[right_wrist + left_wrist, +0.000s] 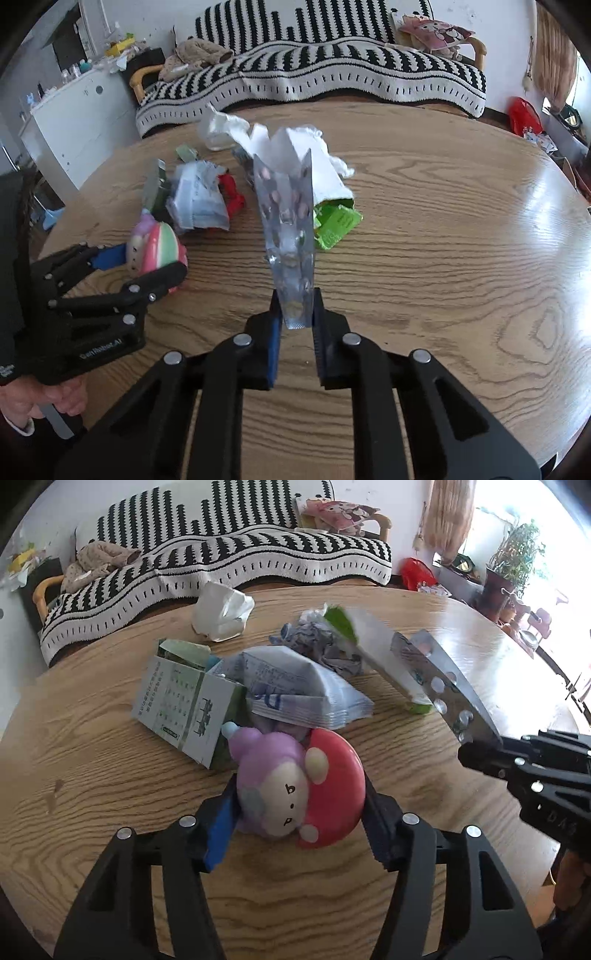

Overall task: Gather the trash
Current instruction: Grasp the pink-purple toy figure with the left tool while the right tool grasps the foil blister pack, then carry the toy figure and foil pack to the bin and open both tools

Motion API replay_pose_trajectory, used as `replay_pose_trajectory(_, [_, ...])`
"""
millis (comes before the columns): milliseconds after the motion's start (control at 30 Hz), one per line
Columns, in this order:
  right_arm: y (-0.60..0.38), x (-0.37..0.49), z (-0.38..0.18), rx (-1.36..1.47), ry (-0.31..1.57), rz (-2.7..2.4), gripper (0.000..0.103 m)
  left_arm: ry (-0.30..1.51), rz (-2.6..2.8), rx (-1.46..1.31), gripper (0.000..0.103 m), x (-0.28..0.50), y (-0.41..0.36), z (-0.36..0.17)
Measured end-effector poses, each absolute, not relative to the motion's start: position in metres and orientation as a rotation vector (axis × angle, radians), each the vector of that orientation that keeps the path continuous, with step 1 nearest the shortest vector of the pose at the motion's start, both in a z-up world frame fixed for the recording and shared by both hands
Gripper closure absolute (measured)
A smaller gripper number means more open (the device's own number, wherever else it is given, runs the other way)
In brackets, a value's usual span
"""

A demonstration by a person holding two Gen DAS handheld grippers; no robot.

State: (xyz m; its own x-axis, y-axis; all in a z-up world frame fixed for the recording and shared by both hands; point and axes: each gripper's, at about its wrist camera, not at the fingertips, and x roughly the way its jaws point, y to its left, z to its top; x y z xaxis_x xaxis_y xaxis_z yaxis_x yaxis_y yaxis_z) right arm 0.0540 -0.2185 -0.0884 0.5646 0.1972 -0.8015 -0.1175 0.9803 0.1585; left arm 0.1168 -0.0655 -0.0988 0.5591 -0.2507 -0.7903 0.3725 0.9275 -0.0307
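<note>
My left claw (301, 805) is clamped on a round toy (295, 786), pink, purple and red, which sits on the wooden table (92, 775) just in front of a green-and-white carton (177, 705) and a folded paper packet (295, 690). My right claw (297, 317) pinches the end of a silver pill strip (286, 221), holding it upright near a torn green wrapper (336, 221).

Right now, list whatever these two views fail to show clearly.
- Trash bin: in neither view.
- Blister pack: its far end is motion-blurred in the right wrist view.
- Round toy: its underside is hidden by its own body in the left wrist view.
- Printed carton: its text is too small to read in the left wrist view.
</note>
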Motion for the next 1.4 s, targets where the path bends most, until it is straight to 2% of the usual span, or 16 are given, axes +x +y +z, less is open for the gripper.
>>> replay_pose_trajectory(367, [-0.254, 0.005, -0.041, 0.132, 0.844, 0.172, 0.088, 0.831, -0.398, 0.116, 0.044, 0.088, -0.083, -0.05])
replay_pose_trajectory(567, [-0.332, -0.046, -0.025, 0.189, 0.808, 0.026, 0.088, 0.811, -0.496, 0.132, 0.044, 0.071, -0.148, -0.035])
replay_pose_trajectory(800, [-0.441, -0.123, -0.027, 0.292, 0.792, -0.198, 0.088, 0.796, -0.69, 0.164, 0.044, 0.022, -0.26, -0.025])
replay_pose_trajectory(1167, [-0.593, -0.282, -0.049, 0.524, 0.807, -0.59, 0.088, 0.821, -0.999, 0.258, 0.044, -0.082, -0.413, -0.05])
replay_pose_trajectory(1400, [-0.633, -0.342, -0.085, 0.598, 0.907, -0.704, 0.088, 0.88, -1.14, 0.337, 0.044, -0.143, -0.481, -0.089])
